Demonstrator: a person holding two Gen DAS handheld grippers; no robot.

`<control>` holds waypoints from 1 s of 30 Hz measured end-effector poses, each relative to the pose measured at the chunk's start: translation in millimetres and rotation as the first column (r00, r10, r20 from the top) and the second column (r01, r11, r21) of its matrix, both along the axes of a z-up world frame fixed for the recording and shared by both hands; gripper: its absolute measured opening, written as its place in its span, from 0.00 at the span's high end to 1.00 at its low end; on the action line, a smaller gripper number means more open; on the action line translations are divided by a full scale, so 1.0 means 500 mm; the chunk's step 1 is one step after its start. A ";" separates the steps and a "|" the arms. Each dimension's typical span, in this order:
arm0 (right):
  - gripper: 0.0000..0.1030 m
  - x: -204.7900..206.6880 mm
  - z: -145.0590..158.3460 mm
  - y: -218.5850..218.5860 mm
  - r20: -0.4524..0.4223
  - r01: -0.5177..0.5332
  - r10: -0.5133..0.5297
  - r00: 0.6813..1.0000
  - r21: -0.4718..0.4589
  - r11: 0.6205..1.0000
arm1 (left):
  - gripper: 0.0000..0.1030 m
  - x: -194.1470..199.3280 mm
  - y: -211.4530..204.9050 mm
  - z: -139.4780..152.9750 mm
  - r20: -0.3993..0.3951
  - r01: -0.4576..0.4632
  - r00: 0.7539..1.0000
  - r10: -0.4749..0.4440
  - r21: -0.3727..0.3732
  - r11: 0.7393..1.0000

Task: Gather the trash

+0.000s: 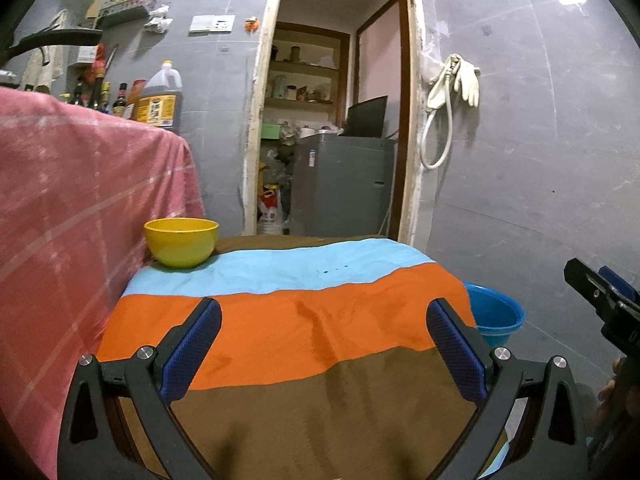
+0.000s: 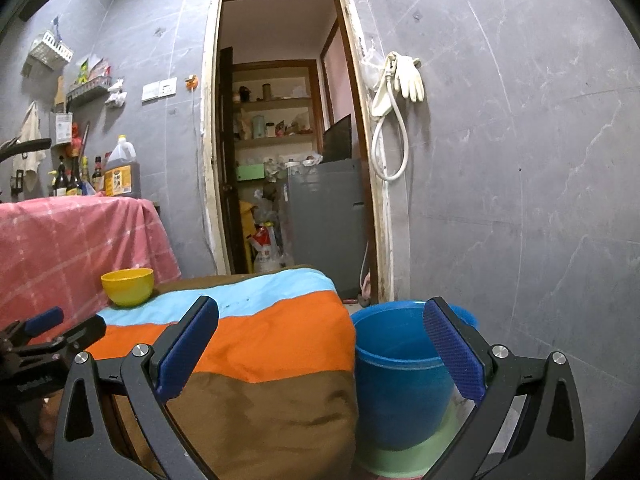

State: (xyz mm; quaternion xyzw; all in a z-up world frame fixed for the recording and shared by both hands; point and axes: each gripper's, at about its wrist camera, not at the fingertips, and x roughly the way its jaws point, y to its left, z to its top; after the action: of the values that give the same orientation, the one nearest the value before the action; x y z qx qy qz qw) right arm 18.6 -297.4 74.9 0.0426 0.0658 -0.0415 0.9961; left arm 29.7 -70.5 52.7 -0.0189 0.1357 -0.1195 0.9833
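A yellow bowl stands at the far left corner of a low table under a striped blue, orange and brown cloth. A blue bucket sits on the floor just right of the table, and its inside looks bare. My left gripper is open above the cloth, with nothing between its fingers. My right gripper is open too, spanning the table's right edge and the bucket. In the right wrist view the bowl is far left. No loose trash shows on the cloth.
A pink checked cloth covers a taller surface on the left, with oil and sauce bottles behind it. An open doorway leads to a storeroom with a grey cabinet. Gloves and a hose hang on the grey wall.
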 end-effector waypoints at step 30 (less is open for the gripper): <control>0.00 -0.015 -0.082 0.055 -0.026 -0.012 0.011 1.000 -0.043 0.999 | 0.02 -0.034 0.033 -0.076 -0.026 -0.087 0.996 0.087 -0.004 0.996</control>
State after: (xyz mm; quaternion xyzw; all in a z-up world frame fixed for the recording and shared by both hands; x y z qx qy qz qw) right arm 11.1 -269.9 33.9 0.0203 0.0779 -0.0377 0.9960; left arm 12.7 -54.2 14.6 -0.0290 0.1473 -0.0766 0.9857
